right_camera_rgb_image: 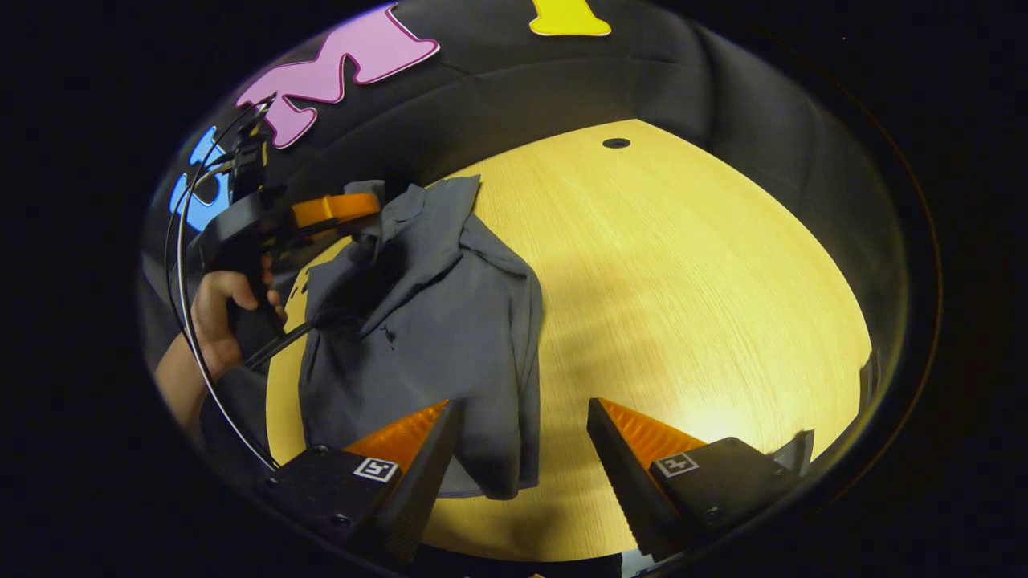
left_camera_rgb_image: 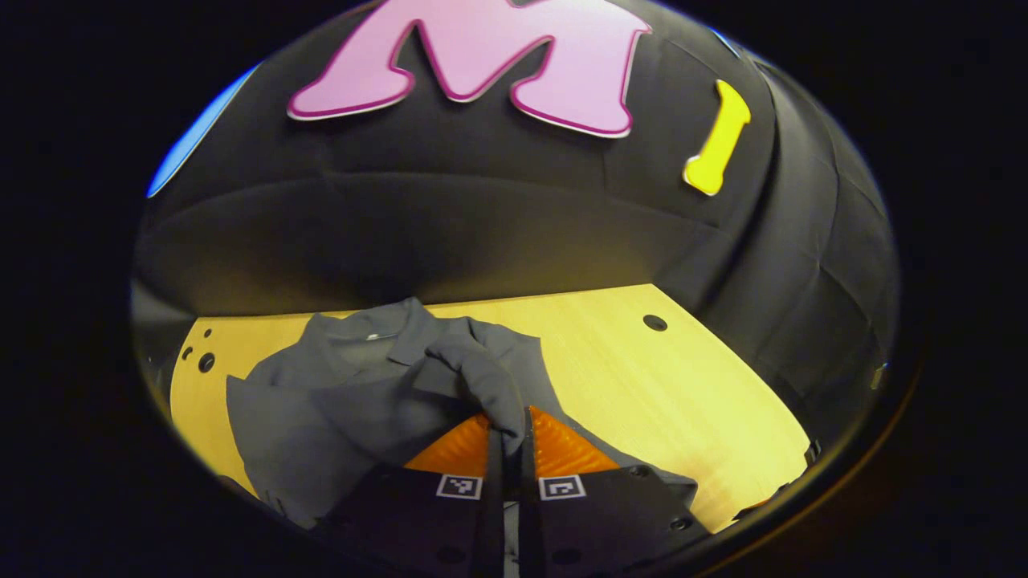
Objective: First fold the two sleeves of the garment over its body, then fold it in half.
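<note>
Closest in the left gripper view, the left tongs (left_camera_rgb_image: 507,433) are pressed together on a fold of grey cloth, a sleeve (left_camera_rgb_image: 482,377) of the garment (left_camera_rgb_image: 353,401), pinched between both fingers and lifted so that it drapes over their tips. Beyond the pinch the garment lies spread on the pale wooden worktop (left_camera_rgb_image: 683,401), its collar (left_camera_rgb_image: 377,333) at the far end, toward the black cloth wall. The body of the garment stretches to the left of the sleeve, flat but rumpled. A small round hole (left_camera_rgb_image: 654,323) sits in the worktop well to the right of the garment, near the far edge.

In the right gripper view, the right tongs (right_camera_rgb_image: 522,437) stand spread wide, holding nothing, above the near edge of the garment (right_camera_rgb_image: 434,321). One finger overlaps the garment's hem in the picture; whether it touches the cloth I cannot tell. The other finger is over bare worktop (right_camera_rgb_image: 683,281) just to the right of the garment. The garment runs away from those tongs toward the wall, and one side is already folded inward over the body. At its far left corner the left tongs (right_camera_rgb_image: 365,210) are seen from the side, gripping the raised sleeve (right_camera_rgb_image: 369,233), held by a person's hand (right_camera_rgb_image: 221,309). Farther off, a round hole (right_camera_rgb_image: 616,143) marks the worktop beyond the garment.
</note>
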Tool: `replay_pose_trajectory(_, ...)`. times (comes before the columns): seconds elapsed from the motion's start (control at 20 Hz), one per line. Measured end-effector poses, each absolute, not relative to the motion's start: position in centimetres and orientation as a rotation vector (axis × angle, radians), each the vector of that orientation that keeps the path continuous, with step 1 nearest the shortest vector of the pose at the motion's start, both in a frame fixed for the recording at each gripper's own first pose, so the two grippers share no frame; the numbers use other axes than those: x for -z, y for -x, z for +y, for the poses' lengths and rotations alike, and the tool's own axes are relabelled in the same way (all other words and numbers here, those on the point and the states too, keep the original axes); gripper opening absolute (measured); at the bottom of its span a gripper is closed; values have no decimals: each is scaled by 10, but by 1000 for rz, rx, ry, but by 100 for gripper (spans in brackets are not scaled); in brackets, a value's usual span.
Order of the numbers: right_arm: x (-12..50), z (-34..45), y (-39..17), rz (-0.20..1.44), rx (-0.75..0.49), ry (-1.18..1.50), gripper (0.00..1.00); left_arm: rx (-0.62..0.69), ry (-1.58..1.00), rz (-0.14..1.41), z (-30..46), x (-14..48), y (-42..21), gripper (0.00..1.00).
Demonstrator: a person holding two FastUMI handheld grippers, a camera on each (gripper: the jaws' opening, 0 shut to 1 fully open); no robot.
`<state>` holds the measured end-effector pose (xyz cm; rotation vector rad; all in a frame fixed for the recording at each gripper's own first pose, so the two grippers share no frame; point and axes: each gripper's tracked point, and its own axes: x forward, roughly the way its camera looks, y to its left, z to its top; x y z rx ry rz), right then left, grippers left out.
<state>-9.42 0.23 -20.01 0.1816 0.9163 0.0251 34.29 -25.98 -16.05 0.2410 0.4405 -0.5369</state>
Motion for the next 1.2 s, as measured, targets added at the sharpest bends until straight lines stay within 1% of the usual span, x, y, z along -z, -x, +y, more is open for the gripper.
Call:
replay_pose_trajectory(0.05, 203, 2, 95, 928, -20, -186, 99, 542, -257, 447, -264, 167, -343, 14)
replay_pose_trajectory(0.1, 206, 1, 95, 942, -17, -194, 99, 552, -258, 455, -268, 171, -341, 20)
replay_pose_trajectory(0.2, 210, 2, 93, 954, -14, -209, 99, 593, -211, 468, -275, 169, -333, 29)
replay_pose_trajectory(0.25, 211, 3, 92, 958, -17, -211, 99, 622, -176, 480, -277, 167, -326, 43)
replay_pose_trajectory(0.35, 212, 8, 89, 970, -31, -218, 99, 616, -140, 480, -261, 160, -317, 73)
replay_pose_trajectory(0.4, 214, 11, 90, 980, -39, -221, 99, 599, -143, 484, -245, 157, -310, 79)
replay_pose_trajectory(0.45, 215, 13, 91, 988, -48, -222, 99, 583, -144, 490, -227, 159, -300, 95)
replay_pose_trajectory(0.6, 219, 15, 96, 1007, -64, -200, 99, 526, -155, 506, -161, 163, -261, 96)
replay_pose_trajectory(0.75, 227, 20, 100, 1031, -81, -173, 99, 422, -149, 558, -86, 183, -216, 96)
replay_pose_trajectory(0.8, 230, 22, 101, 1038, -83, -167, 99, 383, -143, 576, -63, 190, -203, 92)
replay_pose_trajectory(0.85, 232, 25, 101, 1049, -85, -166, 99, 342, -135, 604, -39, 200, -189, 96)
replay_pose_trajectory(1.1, 243, 36, 106, 1081, -88, -123, 98, 162, -106, 708, 55, 241, -132, 96)
replay_pose_trajectory(1.15, 247, 37, 108, 1087, -84, -103, 99, 130, -119, 721, 68, 248, -122, 92)
replay_pose_trajectory(1.2, 248, 37, 110, 1092, -77, -80, 99, 106, -134, 726, 79, 254, -114, 92)
